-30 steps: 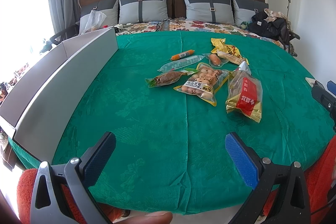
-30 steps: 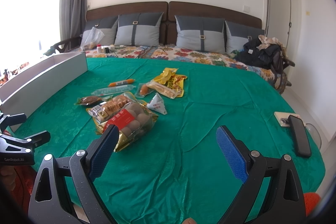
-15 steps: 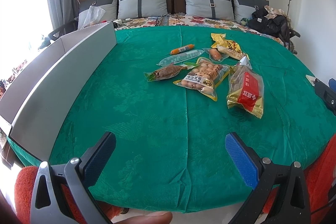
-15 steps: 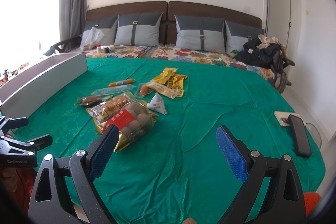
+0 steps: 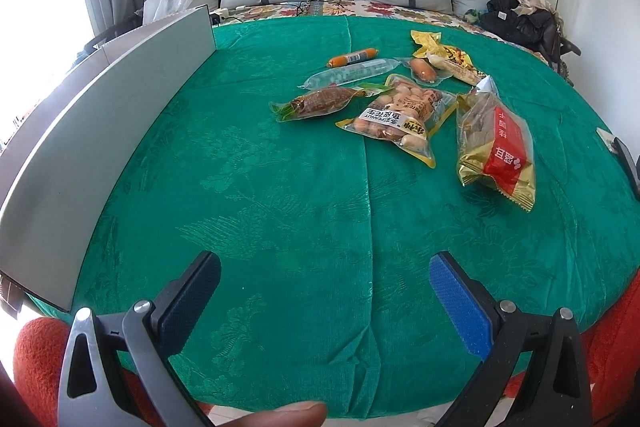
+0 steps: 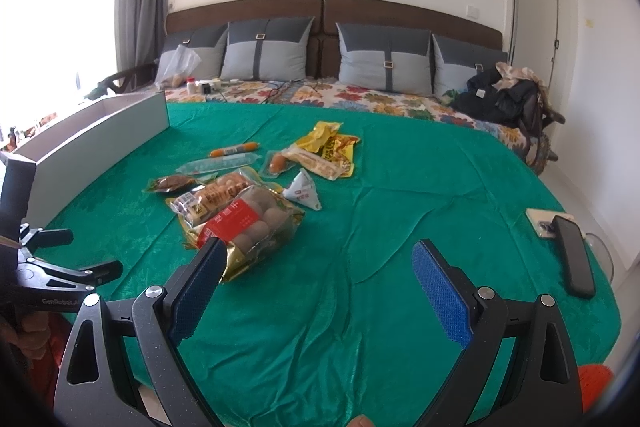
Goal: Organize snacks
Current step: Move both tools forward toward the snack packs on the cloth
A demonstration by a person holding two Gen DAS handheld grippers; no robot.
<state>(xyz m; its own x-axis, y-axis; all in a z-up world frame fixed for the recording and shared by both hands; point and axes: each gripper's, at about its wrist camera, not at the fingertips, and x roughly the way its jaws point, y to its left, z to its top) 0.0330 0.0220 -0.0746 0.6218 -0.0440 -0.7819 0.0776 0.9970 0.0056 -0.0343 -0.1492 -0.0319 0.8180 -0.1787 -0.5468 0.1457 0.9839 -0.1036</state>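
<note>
Both tools [image 5: 325, 291] [image 6: 316, 275] gape wide, holding nothing.

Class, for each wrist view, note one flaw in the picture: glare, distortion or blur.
Left wrist view: the window edge is blown out white, and fisheye distortion bows the long grey cardboard box. Right wrist view: window glare again at left, and the round green tablecloth curves strongly.

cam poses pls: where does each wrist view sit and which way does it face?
Left wrist: on the left gripper, low at the green cloth's near edge, facing the headboard; open jaws and a fingertip show.
Right wrist: on the right gripper, further right, same heading; open jaws show, left gripper at frame left.
Shared: the red-label bag, the peanut bag, the grey box.
</note>
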